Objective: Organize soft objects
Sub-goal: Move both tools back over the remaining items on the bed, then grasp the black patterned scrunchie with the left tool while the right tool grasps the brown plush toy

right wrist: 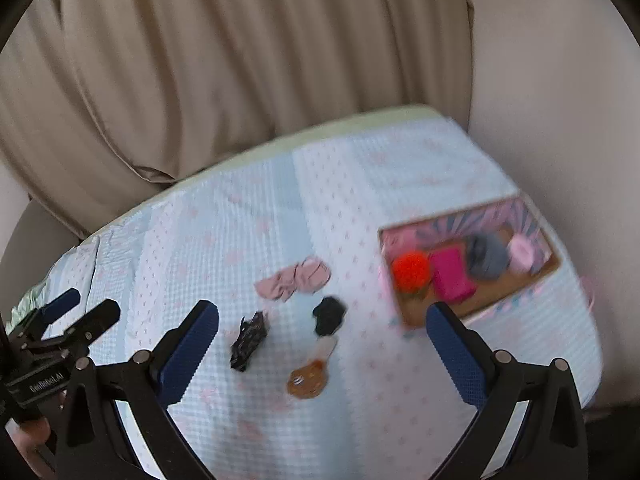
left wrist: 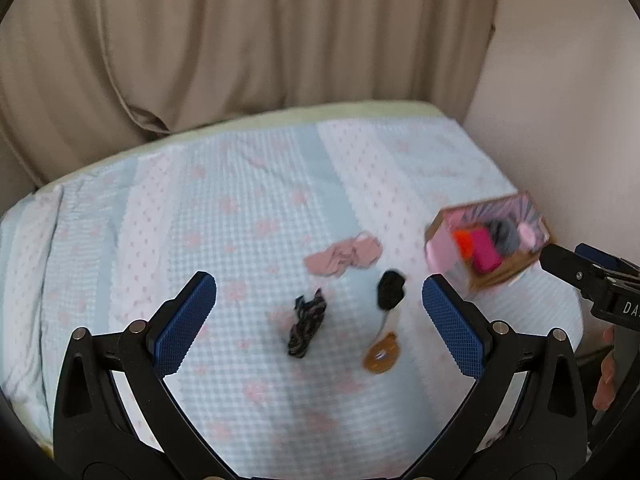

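Loose soft items lie on the bed: a pink cloth [left wrist: 344, 258] [right wrist: 294, 279], a black patterned piece [left wrist: 305, 328] [right wrist: 249, 340], a black bundle [left wrist: 390, 289] [right wrist: 329, 315] and a brown bear-shaped piece with a pale strap [left wrist: 382, 354] [right wrist: 307, 380]. A pink patterned box [left wrist: 440, 258] [right wrist: 538, 280] at the right holds an orange ball [right wrist: 411, 271], a magenta item [right wrist: 451, 279], a grey item [right wrist: 487, 260] and a pale pink item [right wrist: 521, 255]. My left gripper [left wrist: 319, 322] is open and empty above the items. My right gripper [right wrist: 322, 354] is open and empty too.
The bed has a light blue and pink quilt [left wrist: 200, 220] [right wrist: 200, 248]. A beige curtain [left wrist: 240, 40] hangs behind it and a beige wall [left wrist: 560, 100] stands at the right. The other gripper shows at each view's edge [left wrist: 592, 276] [right wrist: 64, 328].
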The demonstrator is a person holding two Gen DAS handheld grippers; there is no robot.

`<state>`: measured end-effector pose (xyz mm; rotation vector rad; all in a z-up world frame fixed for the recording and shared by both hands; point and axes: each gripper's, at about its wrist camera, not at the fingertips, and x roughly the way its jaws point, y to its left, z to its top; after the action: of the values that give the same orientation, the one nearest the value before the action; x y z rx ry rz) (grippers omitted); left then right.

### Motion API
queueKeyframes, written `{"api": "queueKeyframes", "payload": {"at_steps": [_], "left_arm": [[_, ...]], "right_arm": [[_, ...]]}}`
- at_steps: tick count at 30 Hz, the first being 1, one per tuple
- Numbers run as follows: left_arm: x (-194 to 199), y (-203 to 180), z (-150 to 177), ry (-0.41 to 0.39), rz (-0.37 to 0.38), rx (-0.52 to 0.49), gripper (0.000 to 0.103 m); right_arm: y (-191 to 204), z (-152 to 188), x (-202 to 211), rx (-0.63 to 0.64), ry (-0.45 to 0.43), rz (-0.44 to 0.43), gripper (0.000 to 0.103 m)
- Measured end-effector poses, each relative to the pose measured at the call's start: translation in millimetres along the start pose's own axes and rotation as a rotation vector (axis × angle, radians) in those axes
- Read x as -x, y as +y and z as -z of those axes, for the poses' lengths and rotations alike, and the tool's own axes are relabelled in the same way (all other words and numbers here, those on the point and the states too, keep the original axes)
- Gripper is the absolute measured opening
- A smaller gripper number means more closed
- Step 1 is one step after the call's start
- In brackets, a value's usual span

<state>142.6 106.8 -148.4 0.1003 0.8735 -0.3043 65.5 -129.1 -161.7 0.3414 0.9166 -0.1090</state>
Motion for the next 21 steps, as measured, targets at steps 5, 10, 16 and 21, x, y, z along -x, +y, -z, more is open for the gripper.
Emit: {"api": "queueKeyframes", "payload": {"at_steps": [5,10,16,21], "left_arm": [[-46.1,24.3,20.5,0.059,0.022,-0.044,0.103],[-105.5,44.0,45.4,0.127,0.064,-0.071,0.102],[-175.2,43.2,78.3,0.195,0.121,-0.139,0.099],[-224.5,37.7,103.0,0.234,0.144,-0.186,0.093]], "right_arm": [[14.3,30.5,-45.7,-0.086,0.050,0.004,0.103],[15.7,64.5,-100.3,-0.179,0.093,0.026,0.103],[7.1,105.7,-163.1,-0.273,0.142,0.061,0.103],[8.2,130.1,-205.5,-0.303,0.200,0.072,0.088]]}}
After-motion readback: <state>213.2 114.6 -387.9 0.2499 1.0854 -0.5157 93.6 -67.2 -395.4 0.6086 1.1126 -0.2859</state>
